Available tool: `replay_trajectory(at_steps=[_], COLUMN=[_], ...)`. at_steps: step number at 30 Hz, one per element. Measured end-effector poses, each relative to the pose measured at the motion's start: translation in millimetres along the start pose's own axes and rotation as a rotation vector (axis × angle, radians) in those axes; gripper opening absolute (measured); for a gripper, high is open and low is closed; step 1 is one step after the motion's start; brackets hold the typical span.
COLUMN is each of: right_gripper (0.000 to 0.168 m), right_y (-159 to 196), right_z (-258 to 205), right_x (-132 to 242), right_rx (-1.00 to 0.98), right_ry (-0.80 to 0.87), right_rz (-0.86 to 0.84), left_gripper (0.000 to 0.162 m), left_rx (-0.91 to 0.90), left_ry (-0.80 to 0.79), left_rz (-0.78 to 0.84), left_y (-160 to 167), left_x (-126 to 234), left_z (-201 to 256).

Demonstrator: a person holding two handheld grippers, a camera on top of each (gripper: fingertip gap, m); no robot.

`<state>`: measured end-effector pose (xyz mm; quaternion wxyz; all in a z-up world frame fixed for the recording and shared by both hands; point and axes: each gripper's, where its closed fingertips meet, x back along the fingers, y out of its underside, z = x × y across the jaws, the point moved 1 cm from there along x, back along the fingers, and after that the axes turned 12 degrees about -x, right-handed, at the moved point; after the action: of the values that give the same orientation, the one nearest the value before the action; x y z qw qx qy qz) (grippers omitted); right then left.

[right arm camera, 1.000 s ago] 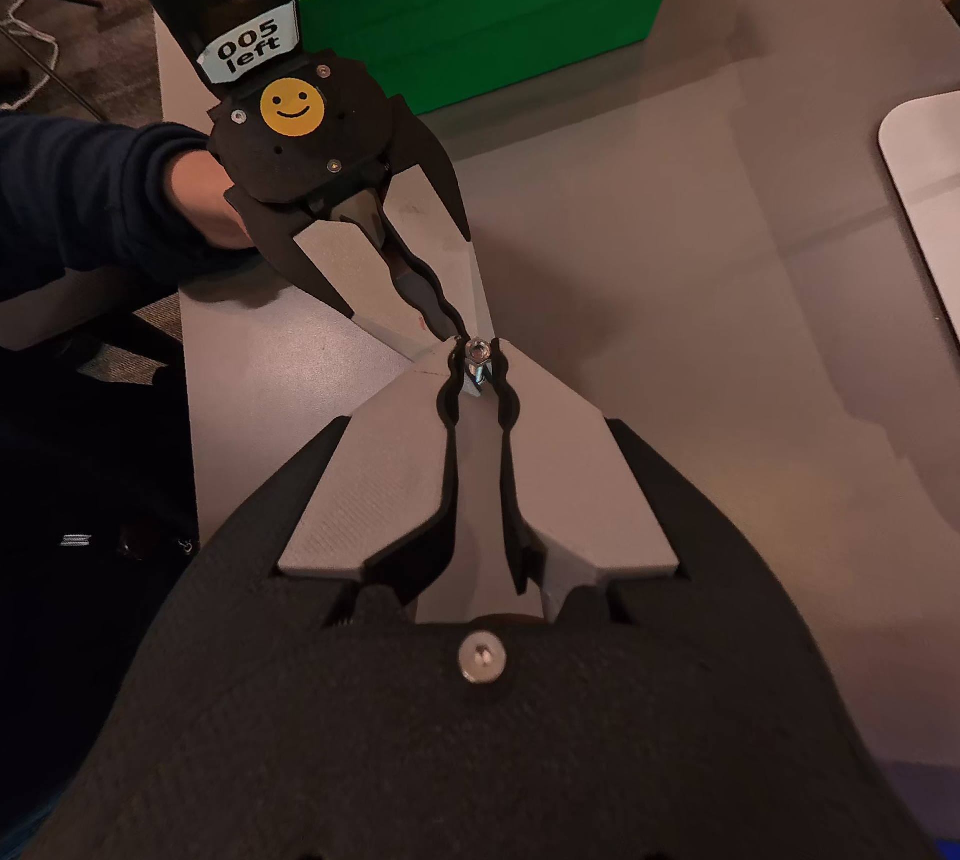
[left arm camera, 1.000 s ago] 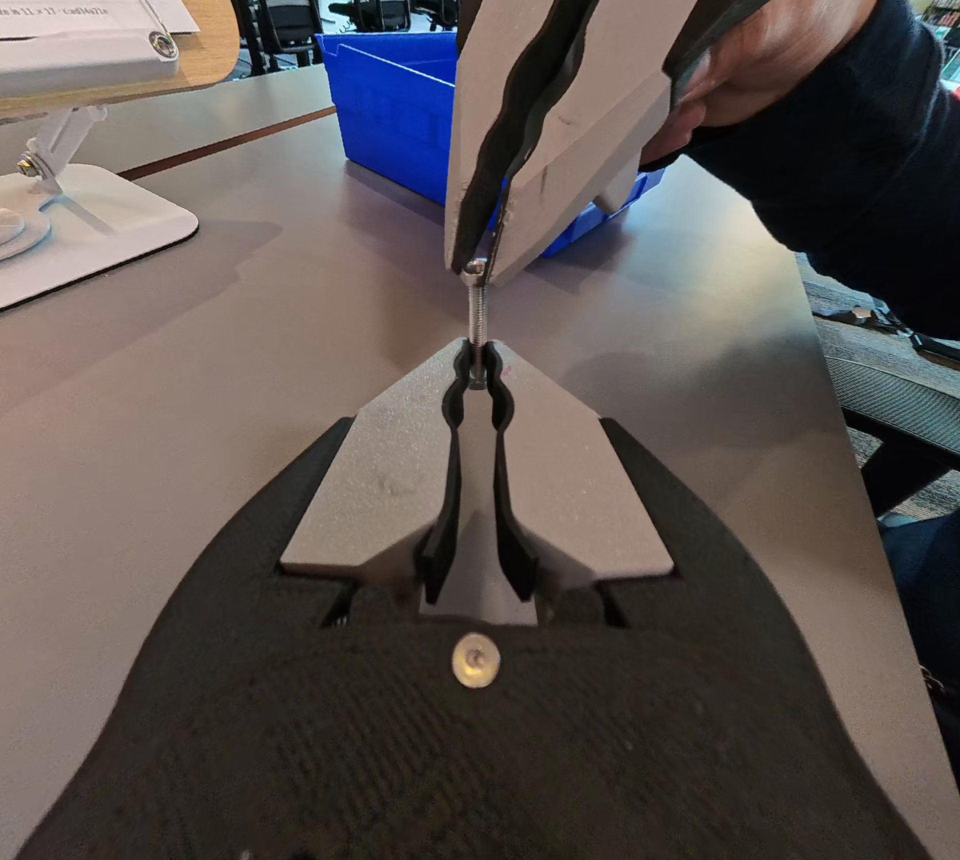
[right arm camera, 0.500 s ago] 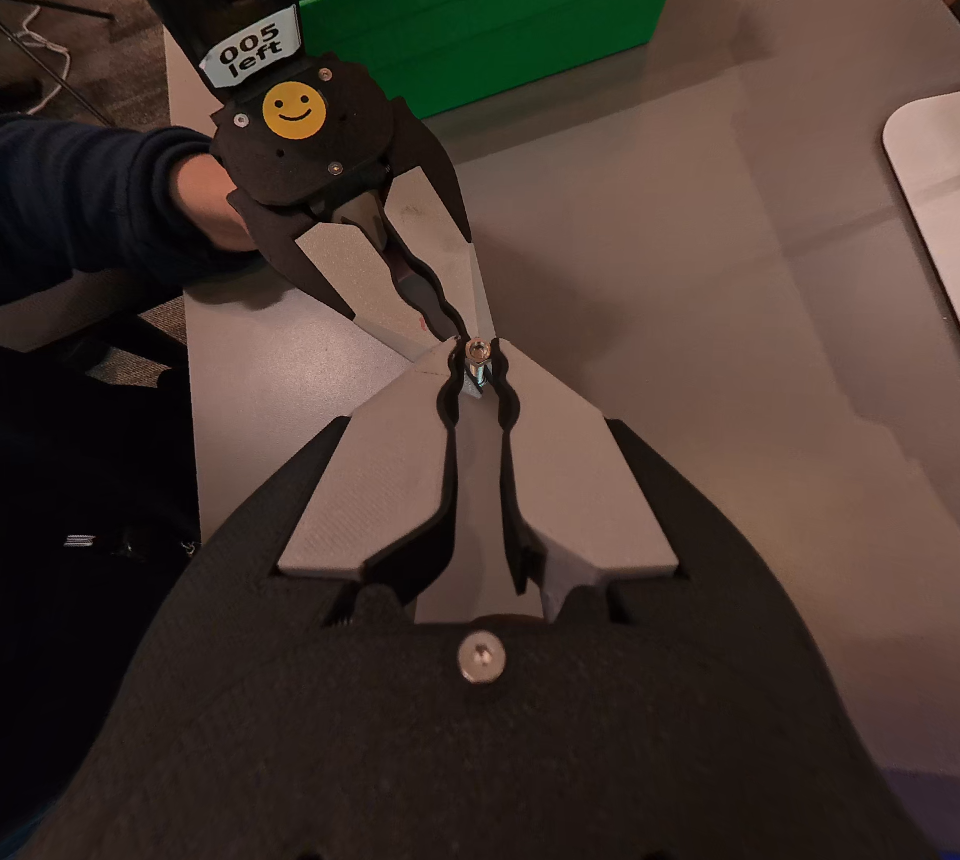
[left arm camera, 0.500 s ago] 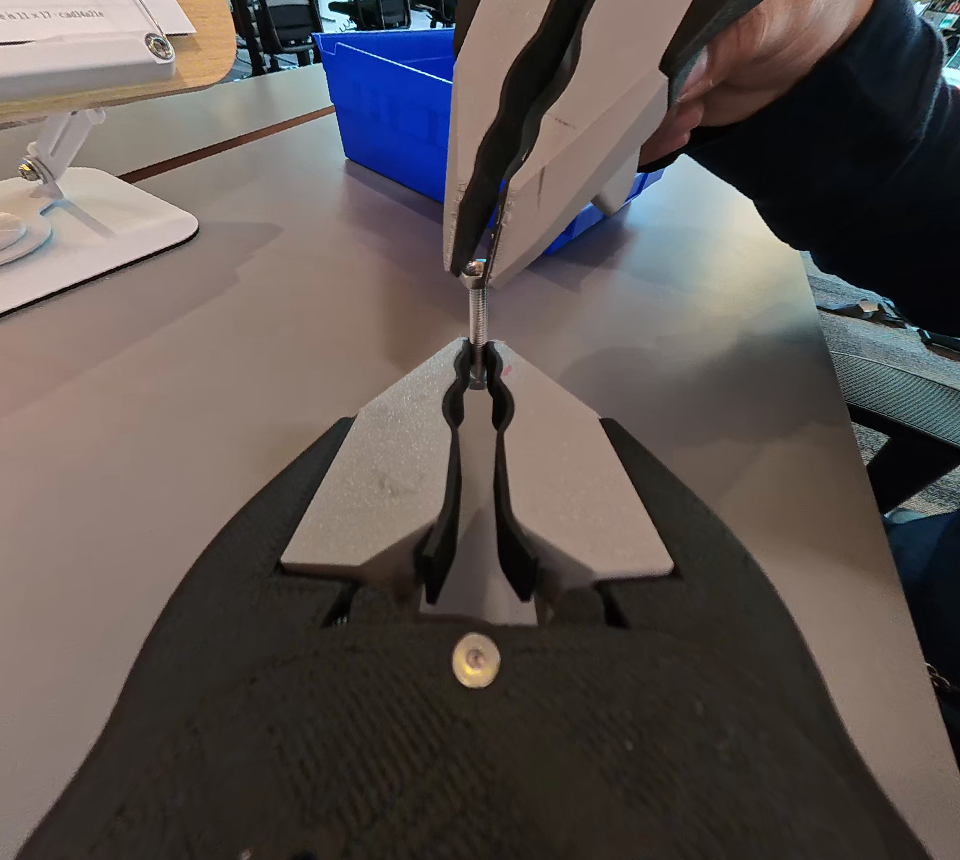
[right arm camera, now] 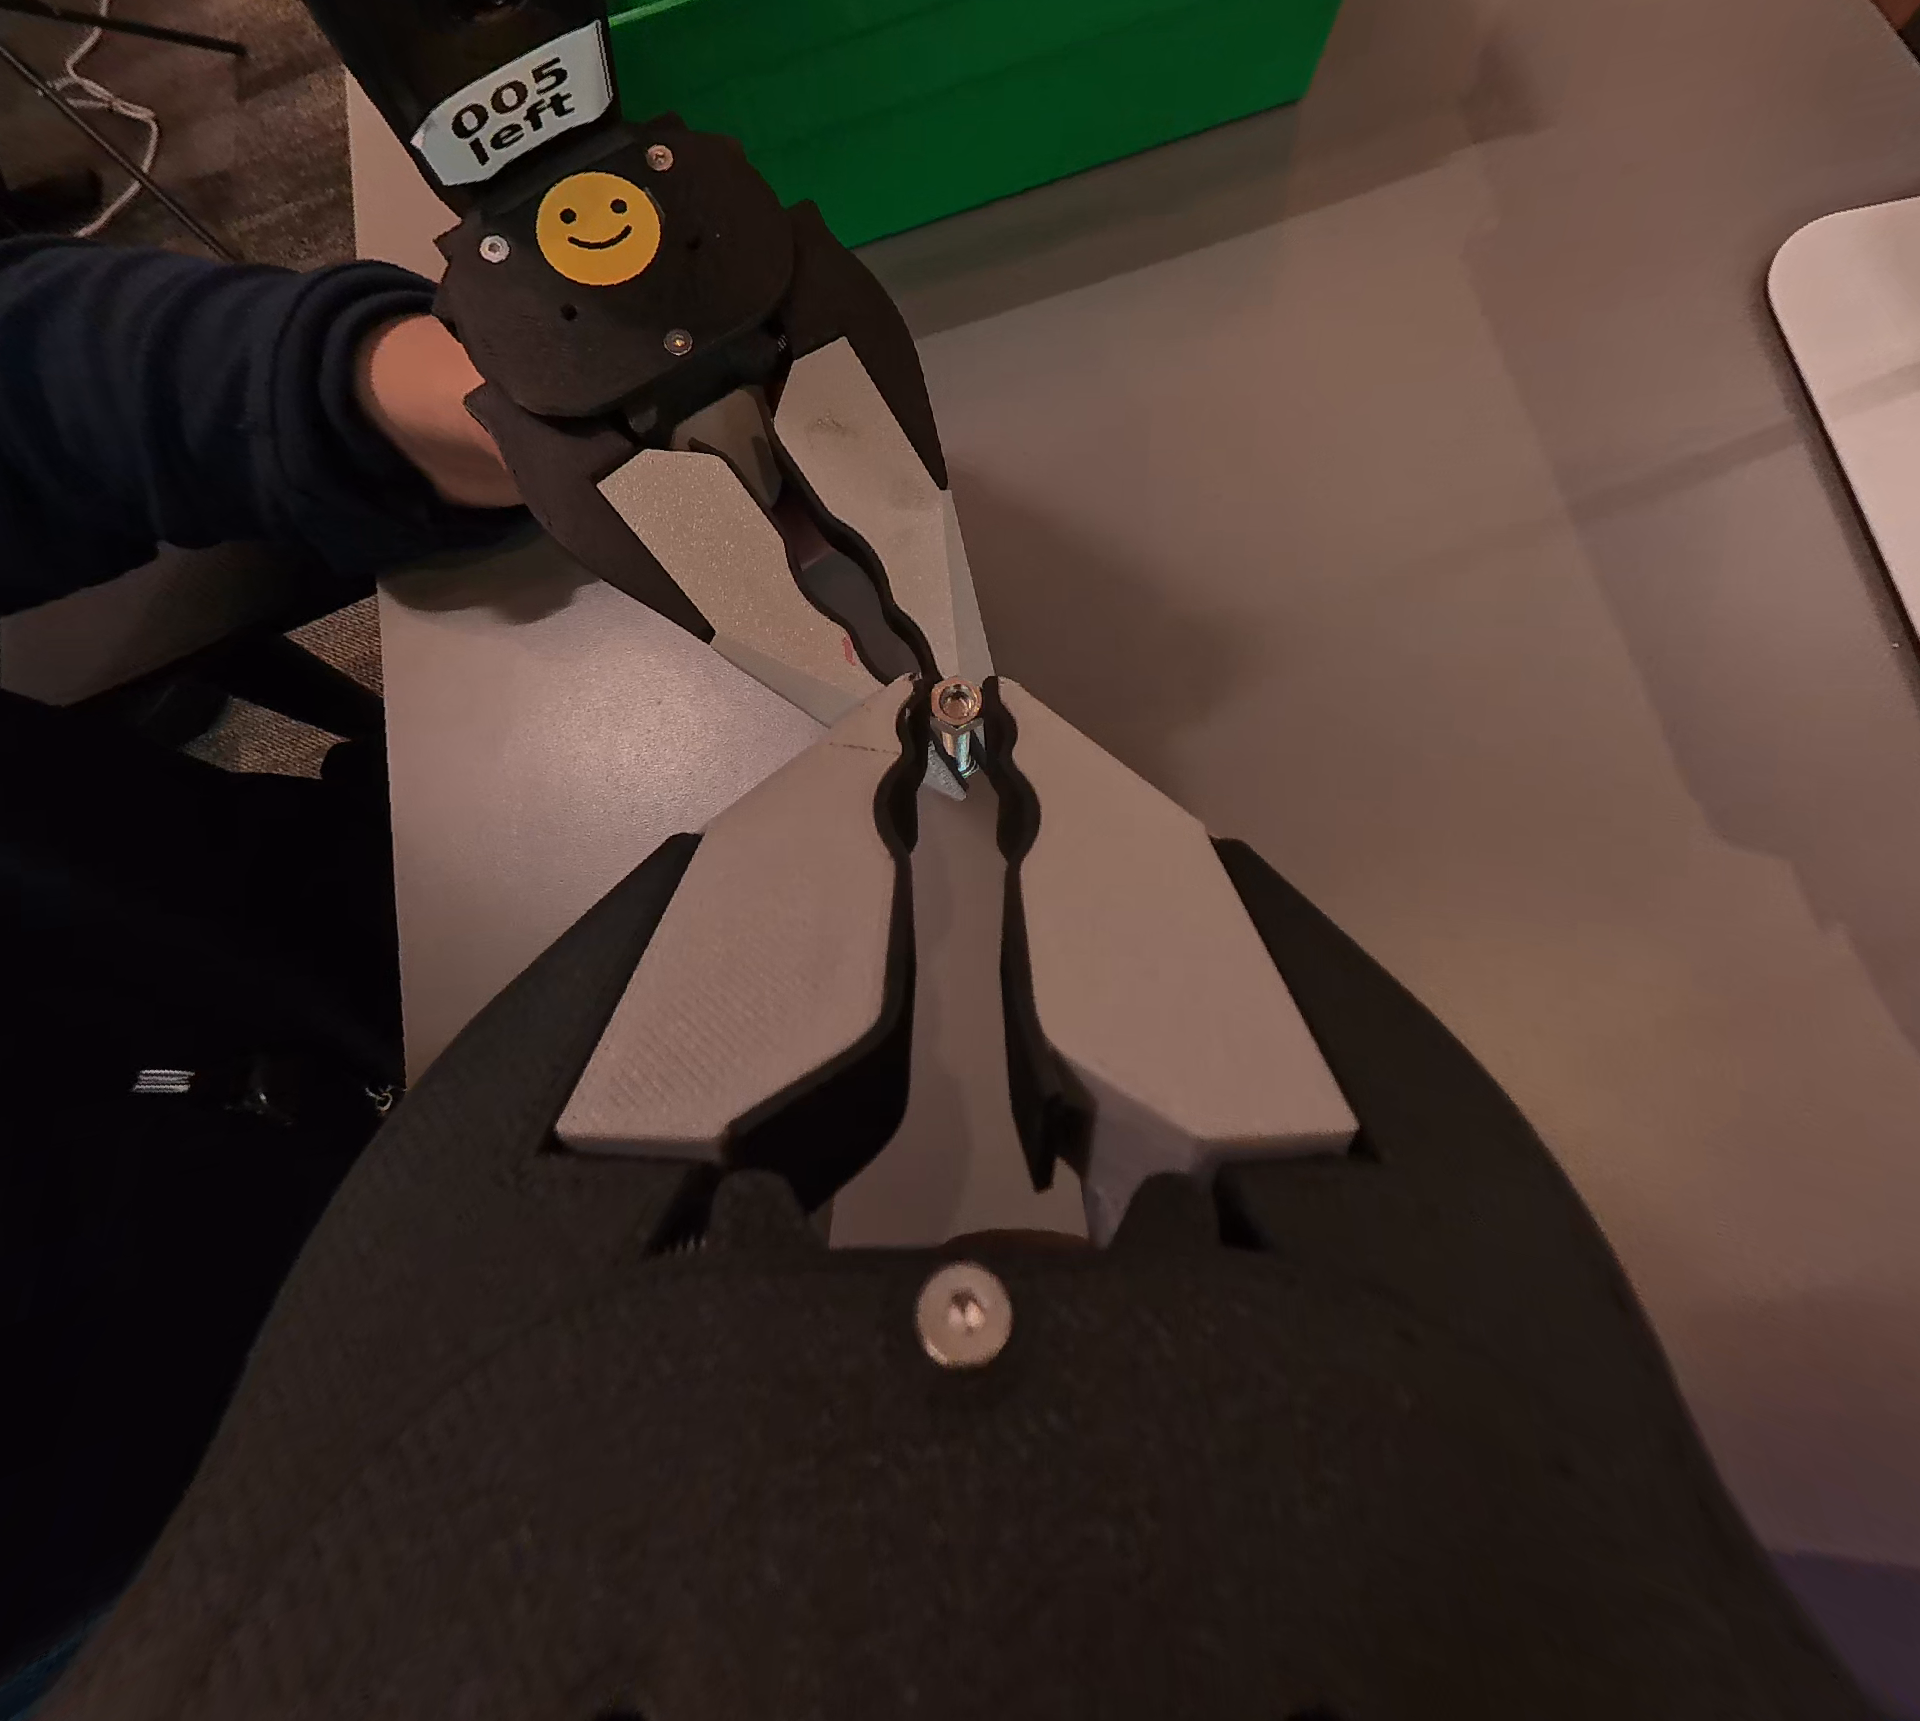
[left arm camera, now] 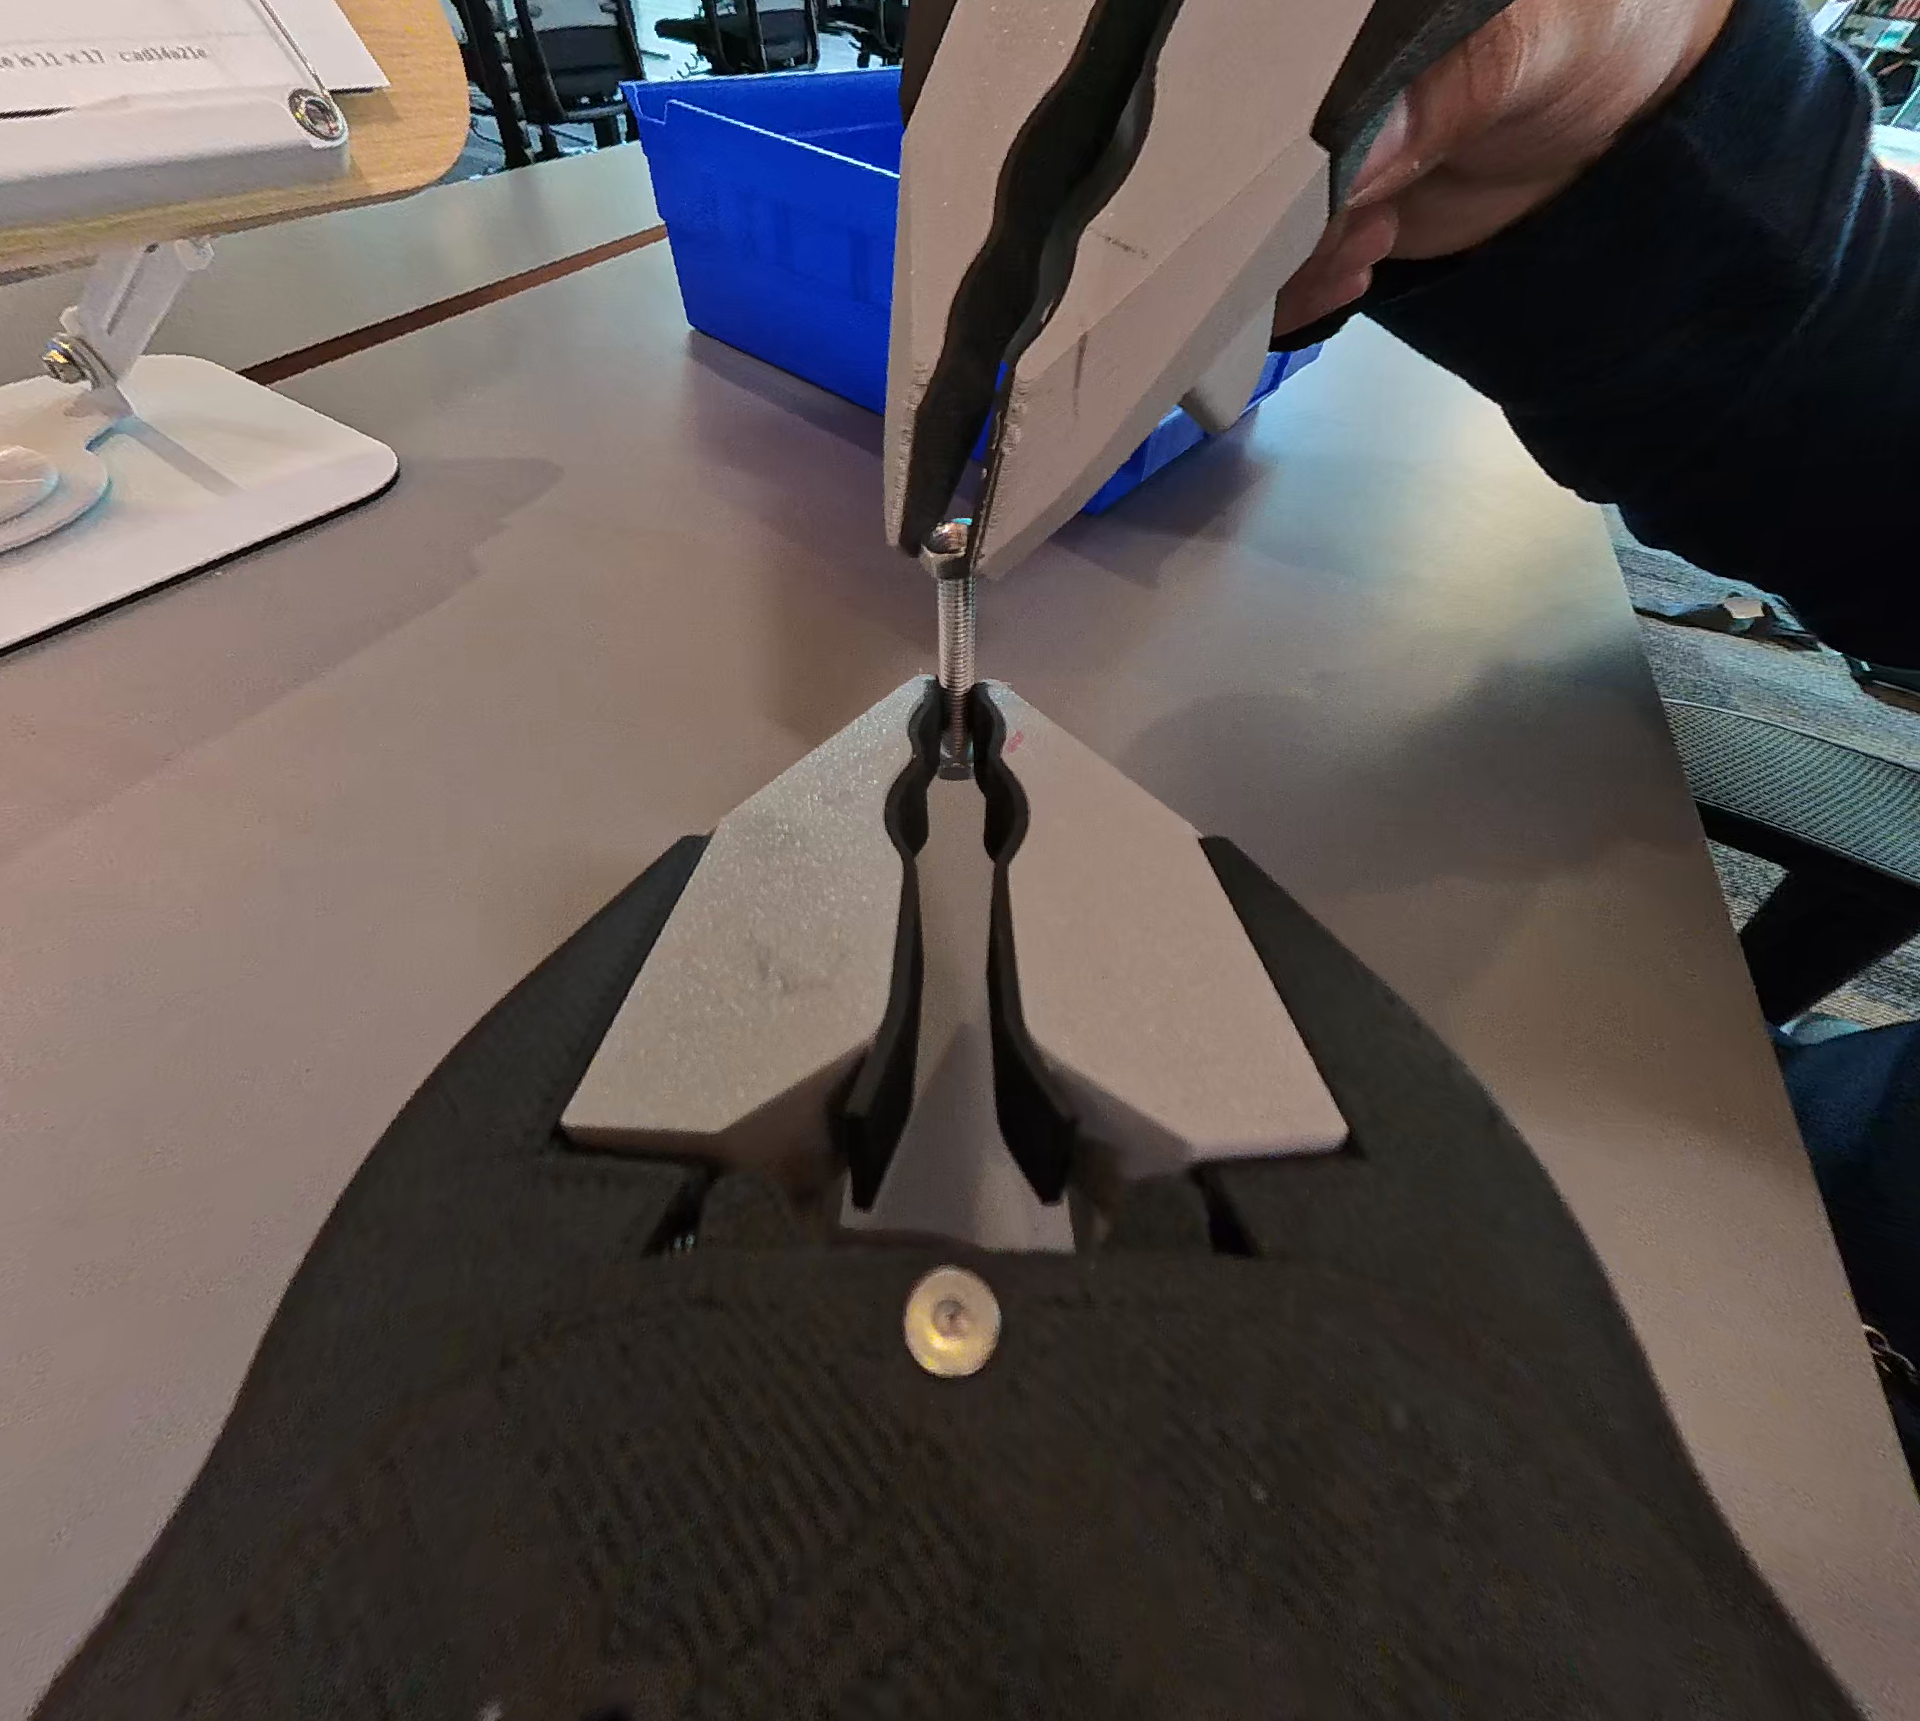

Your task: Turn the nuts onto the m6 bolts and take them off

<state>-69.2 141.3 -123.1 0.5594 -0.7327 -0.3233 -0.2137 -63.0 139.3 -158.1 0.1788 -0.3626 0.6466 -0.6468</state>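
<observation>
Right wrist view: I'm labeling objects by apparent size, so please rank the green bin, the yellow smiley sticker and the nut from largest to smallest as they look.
1. green bin, cut off by the frame
2. yellow smiley sticker
3. nut

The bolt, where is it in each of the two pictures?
Left wrist view: the bolt stands upright at the middle, its lower end pinched in the left gripper, its round head in the right gripper above.
Right wrist view: the bolt is seen end-on at the middle, at the tips of the right gripper.
Shared landmark: the grey table.
</observation>
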Motion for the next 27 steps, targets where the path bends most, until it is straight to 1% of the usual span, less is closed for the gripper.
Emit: replay_trajectory(at_steps=[9, 15, 18, 21, 23, 27], right_gripper=[0.008, 0.021, 0.024, 0.032, 0.034, 0.031], right_y=[0.8, -5.9, -8.5, -7.4, -4.5, 2.5], right_z=[-0.3, -2.7, -6.2, -13.0, -15.3, -9.9], right_x=[-0.2, 4.8, 10.7, 17.5, 21.4, 25.7], right_rx=[-0.003, -0.019, -0.023, -0.016, -0.005, 0.001], right_ry=[-0.004, -0.026, -0.061, -0.124, -0.154, -0.158], right_rz=[0.001, 0.051, 0.116, 0.219, 0.295, 0.399], left_gripper=[0.004, 0.004, 0.004, 0.004, 0.004, 0.004], left_rx=[0.0, -0.003, -0.007, -0.015, -0.025, -0.041], left_ry=[0.0, 0.0, 0.003, 0.009, 0.013, 0.02], left_rz=[0.001, 0.006, 0.018, 0.031, 0.04, 0.047], left_y=[-0.1, -0.9, -2.6, -4.3, -5.7, -6.6], left_x=[0.0, 0.3, 1.0, 1.2, 1.0, 0.3], left_z=[-0.1, 0.0, 0.6, 2.0, 3.3, 5.4])
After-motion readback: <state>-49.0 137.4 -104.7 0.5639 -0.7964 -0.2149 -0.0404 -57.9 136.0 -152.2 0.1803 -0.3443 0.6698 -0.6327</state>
